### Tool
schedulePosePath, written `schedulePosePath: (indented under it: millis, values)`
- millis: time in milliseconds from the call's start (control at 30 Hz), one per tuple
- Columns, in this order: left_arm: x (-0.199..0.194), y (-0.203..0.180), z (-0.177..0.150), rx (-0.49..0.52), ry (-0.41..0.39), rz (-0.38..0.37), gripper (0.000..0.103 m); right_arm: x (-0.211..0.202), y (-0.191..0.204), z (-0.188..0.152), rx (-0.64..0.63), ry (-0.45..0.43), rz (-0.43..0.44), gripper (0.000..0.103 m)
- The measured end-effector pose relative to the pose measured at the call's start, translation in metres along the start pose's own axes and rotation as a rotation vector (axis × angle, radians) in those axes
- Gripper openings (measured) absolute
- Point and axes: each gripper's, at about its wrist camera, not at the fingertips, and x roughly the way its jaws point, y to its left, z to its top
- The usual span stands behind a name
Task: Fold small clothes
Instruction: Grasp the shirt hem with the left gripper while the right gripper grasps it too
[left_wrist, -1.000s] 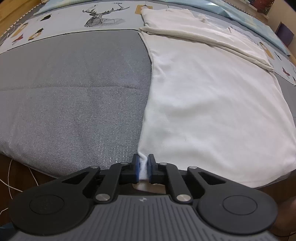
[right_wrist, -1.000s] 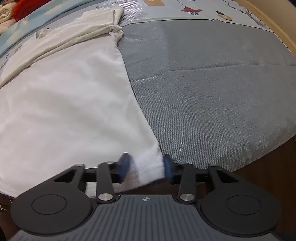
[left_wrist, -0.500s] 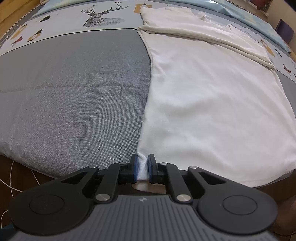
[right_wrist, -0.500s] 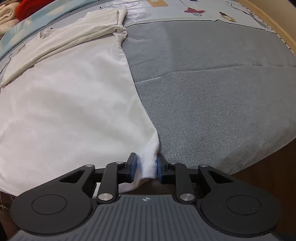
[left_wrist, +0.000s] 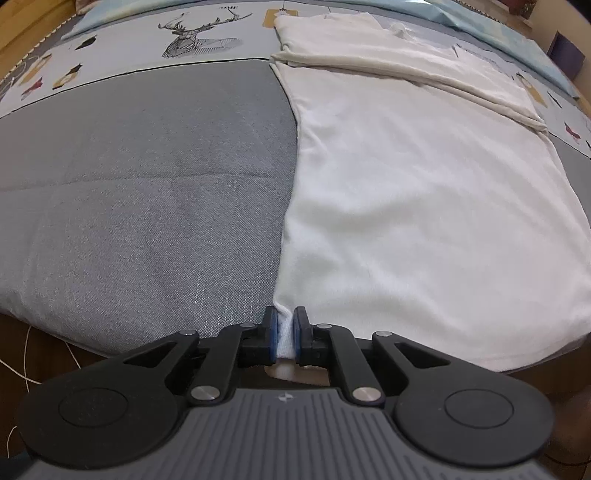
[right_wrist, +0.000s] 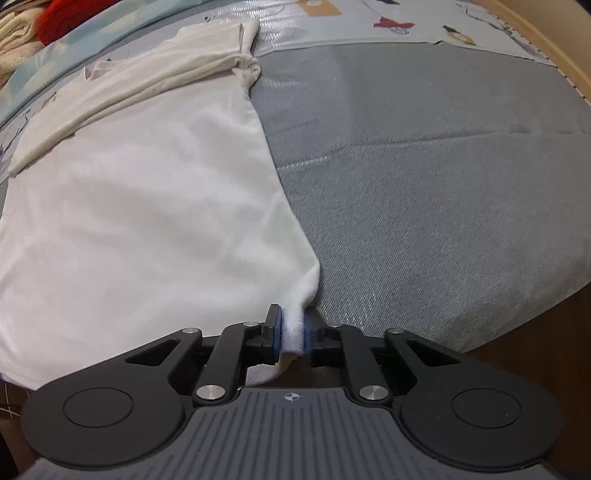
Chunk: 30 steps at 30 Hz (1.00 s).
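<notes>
White shirt (left_wrist: 424, 206) lies flat on grey bed cover (left_wrist: 147, 192), long axis running far from both tongs. Left gripper (left_wrist: 284, 334) pinches near-left hem corner; right gripper (right_wrist: 292, 334), closing, pinches near-right corner.

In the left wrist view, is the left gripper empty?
No: the left gripper is clamped on the near corner of the white shirt, with cloth bunched between its blue pads.
</notes>
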Motion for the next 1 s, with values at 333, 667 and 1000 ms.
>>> schedulePosePath:
  millis: [333, 667, 1000]
  values:
    - [0.0015, -0.0004, 0.0015, 0.011, 0.000, 0.007, 0.008, 0.0018, 0.0023, 0.0000, -0.027, 0.001, -0.005, 0.017]
    - [-0.0007, -0.0018, 0.0008, 0.019, -0.003, 0.011, 0.007, -0.0021, 0.0027, -0.0003, -0.030, -0.023, 0.013, 0.011]
    - [0.0011, -0.0042, 0.0008, 0.024, 0.000, 0.017, 0.007, 0.0014, 0.0054, 0.0007, -0.045, -0.003, 0.000, 0.015]
